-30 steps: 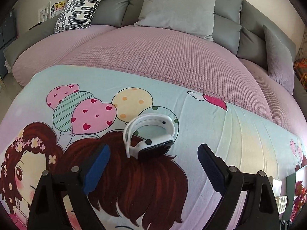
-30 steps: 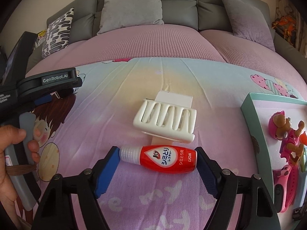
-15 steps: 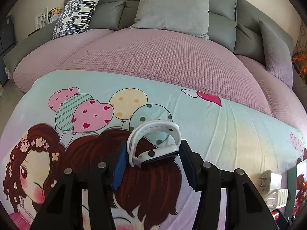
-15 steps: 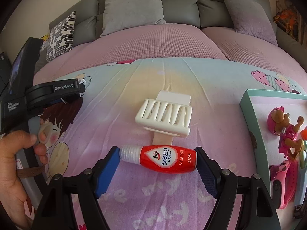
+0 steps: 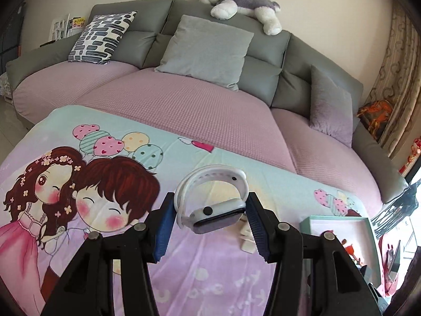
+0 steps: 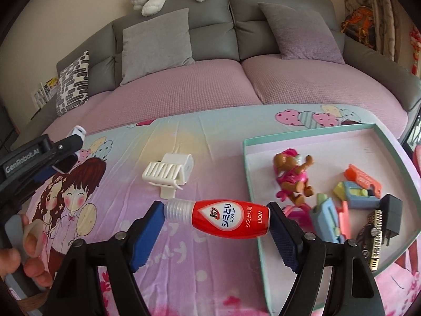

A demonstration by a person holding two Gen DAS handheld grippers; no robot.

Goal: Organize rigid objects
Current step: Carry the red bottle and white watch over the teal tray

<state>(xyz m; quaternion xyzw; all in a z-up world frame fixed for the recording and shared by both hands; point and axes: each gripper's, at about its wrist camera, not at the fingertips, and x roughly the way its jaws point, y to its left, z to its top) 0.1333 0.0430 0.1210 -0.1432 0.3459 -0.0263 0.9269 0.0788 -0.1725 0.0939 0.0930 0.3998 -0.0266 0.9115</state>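
So at this point both tools were loaded and up off the bedsheet (image 6: 184, 268). The left tool (image 5: 209, 223) was clamped on the white smartwatch (image 5: 214, 210), pads pinching the watch body from either side with the strap loop sticking up ahead of the fingers. The right tool (image 6: 214, 233) was squeezed on the red bottle (image 6: 229, 221), but end to end, one pad on the clear cap and the other on the bottle's base. That's the grip I'd worry about most: pinching something rounded by its two tips leaves little contact, so any wobble or quick swing could have let it pivot or pop out sideways. The watch looked tilted between the pads too, so it could've rotated or slid if the squeeze eased. The teal tray (image 6: 252, 184) sat just off to the right of the right tool, already holding a toy figure (image 6: 292, 179) and some plastic bits, so a sloppy drop could've knocked those around or bounced off the rim. The white clip (image 6: 168, 172) lay on the sheet ahead of the right tool, well apart, not in the way.
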